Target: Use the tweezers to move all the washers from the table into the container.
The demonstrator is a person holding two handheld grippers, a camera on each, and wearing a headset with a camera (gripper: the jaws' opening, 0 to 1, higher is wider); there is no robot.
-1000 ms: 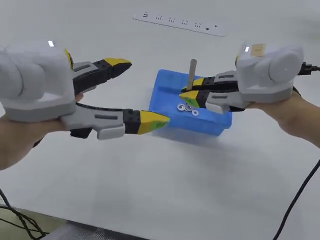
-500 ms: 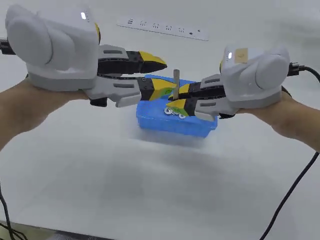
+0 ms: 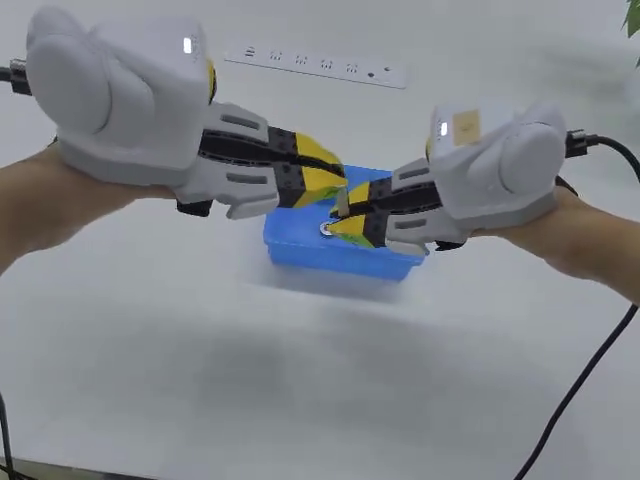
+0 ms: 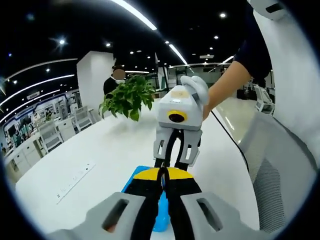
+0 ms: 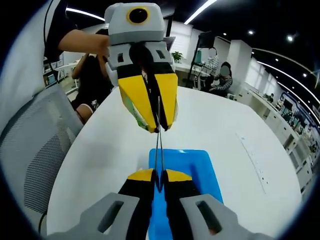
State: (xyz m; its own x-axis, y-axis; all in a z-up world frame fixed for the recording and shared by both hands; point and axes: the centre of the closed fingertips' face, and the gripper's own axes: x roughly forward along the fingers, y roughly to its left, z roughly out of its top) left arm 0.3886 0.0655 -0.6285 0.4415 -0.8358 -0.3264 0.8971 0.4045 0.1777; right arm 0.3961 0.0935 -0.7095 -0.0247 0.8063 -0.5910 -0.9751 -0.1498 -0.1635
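Note:
A blue container [image 3: 300,250] sits mid-table, with a washer [image 3: 327,230] showing inside it between the two grippers. My right gripper [image 3: 350,222] hovers over the container, shut on thin metal tweezers [image 5: 158,142]. The tweezers run from its jaws [image 5: 159,180] to my left gripper [image 5: 157,127]. My left gripper [image 3: 335,185] comes in from the left with its yellow jaws shut on the tweezers' far end. In the left gripper view the jaws [image 4: 163,175] stand together, facing the right gripper [image 4: 176,150] above the container [image 4: 161,220]. Most of the container's inside is hidden by the grippers.
A white power strip [image 3: 315,65] lies at the table's far side. A black cable [image 3: 590,390] trails from the right gripper down the right. A potted plant [image 4: 127,97] stands further off on the table, and a grey mesh chair [image 5: 25,145] is beside it.
My left gripper moved right toward the right gripper and went from wide open to shut on the tweezers' end. The right gripper stayed over the container, still holding the tweezers.

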